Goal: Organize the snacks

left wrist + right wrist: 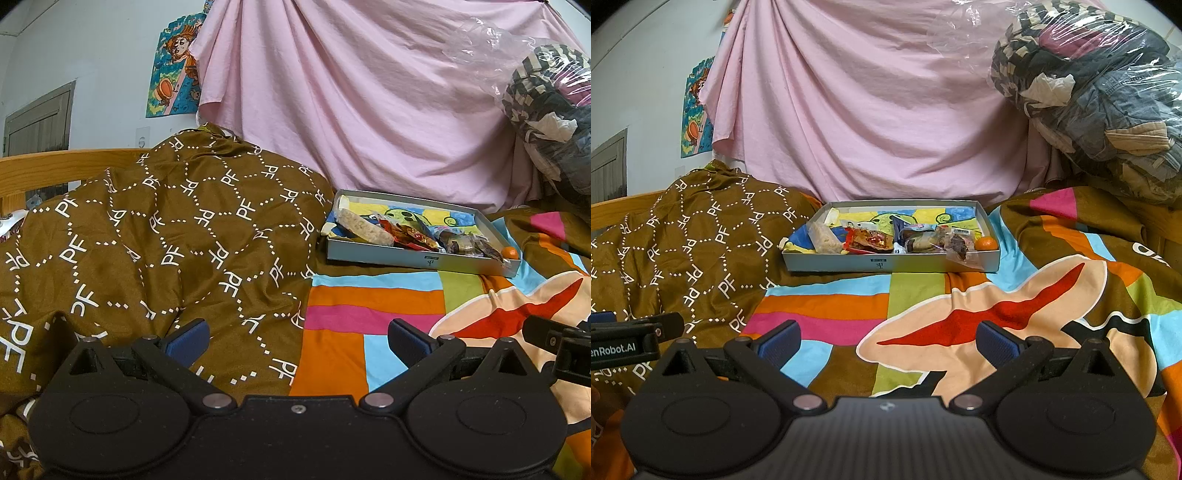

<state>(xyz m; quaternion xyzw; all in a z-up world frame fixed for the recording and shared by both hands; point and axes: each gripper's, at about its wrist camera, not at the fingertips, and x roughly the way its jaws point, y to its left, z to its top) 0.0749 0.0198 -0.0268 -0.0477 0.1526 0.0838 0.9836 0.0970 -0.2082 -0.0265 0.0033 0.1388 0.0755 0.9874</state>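
On the bed's colourful patchwork cover [827, 299], a shallow grey cardboard box [849, 263] sat near the pink draped sheet [871, 110], long axis running left-right. Snacks filled its front edge: pale rice-cake packet [824, 239], red wrapper [866, 240], small orange fruit [985, 243] at the right corner. Left gripper [297, 341] and right gripper [888, 341] were both spread wide, holding nothing, well short of the box.

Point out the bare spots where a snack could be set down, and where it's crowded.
Free: the striped bedspread between the grippers and the box, and the box's back half by its far wall. Crowded: the box's front row, rice cake through wrappers to the orange. The brown quilt is lumpy.
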